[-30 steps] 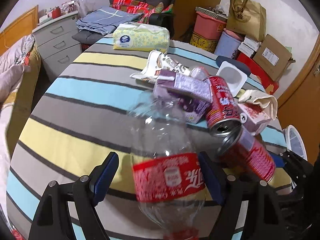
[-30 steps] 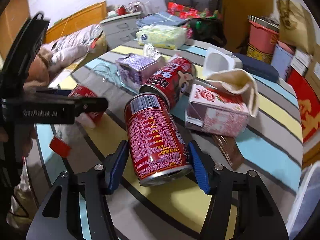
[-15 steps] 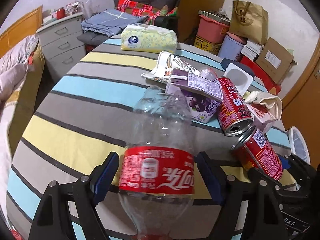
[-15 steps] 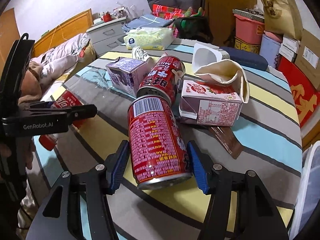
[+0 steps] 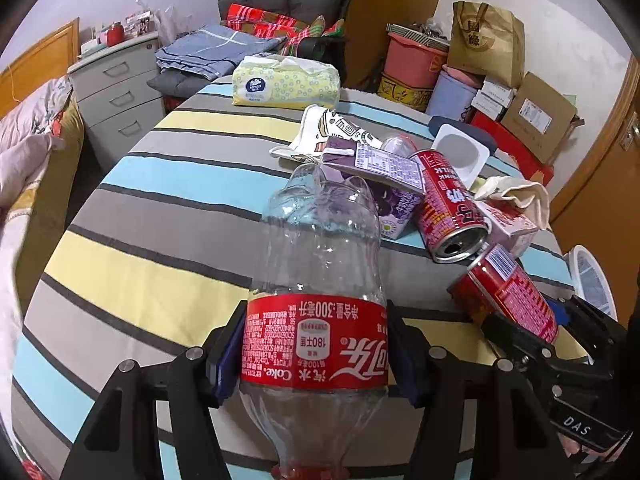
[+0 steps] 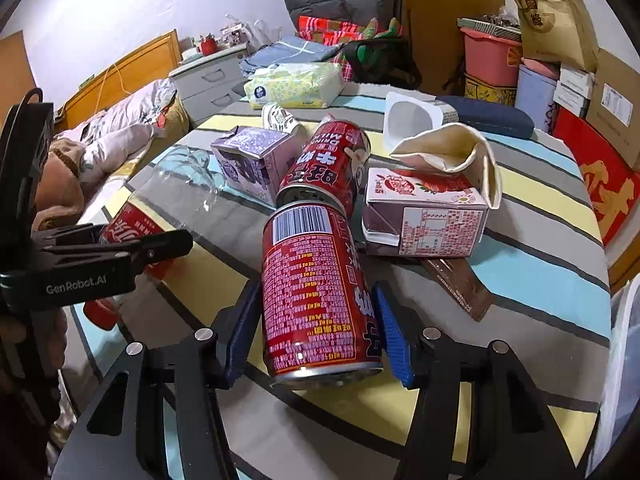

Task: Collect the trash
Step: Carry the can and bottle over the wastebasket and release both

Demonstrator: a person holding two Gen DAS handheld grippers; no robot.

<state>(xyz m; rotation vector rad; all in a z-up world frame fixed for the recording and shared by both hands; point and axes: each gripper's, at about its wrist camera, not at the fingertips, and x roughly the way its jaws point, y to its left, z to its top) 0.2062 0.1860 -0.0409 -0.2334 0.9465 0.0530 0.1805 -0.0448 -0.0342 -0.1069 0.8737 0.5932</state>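
Observation:
A clear plastic Coke bottle [image 5: 316, 264] lies on the striped table [image 5: 160, 216], red cap toward me. My left gripper [image 5: 316, 312] is closing, and its pads press both sides of the red label. In the right wrist view a red milk can [image 6: 316, 280] lies lengthwise between the blue pads of my right gripper [image 6: 318, 292]. Those jaws are closing too, but the pads stand just beside the can, which rests on the table. A second red can [image 6: 328, 160], a purple carton [image 6: 252, 160] and a strawberry carton [image 6: 428, 208] lie just beyond.
A white cup [image 6: 408, 120], a cream cloth [image 6: 452, 148], a brown wrapper [image 6: 456, 280] and a tissue pack [image 6: 296, 84] also lie on the table. Boxes, tubs and a paper bag [image 5: 488, 40] stand beyond its far right edge. A drawer unit [image 5: 116, 84] and bedding are at the left.
The left jaws have drawn in from well apart onto the bottle's label, and the bottle has straightened between them. The right pads have narrowed slightly around the can.

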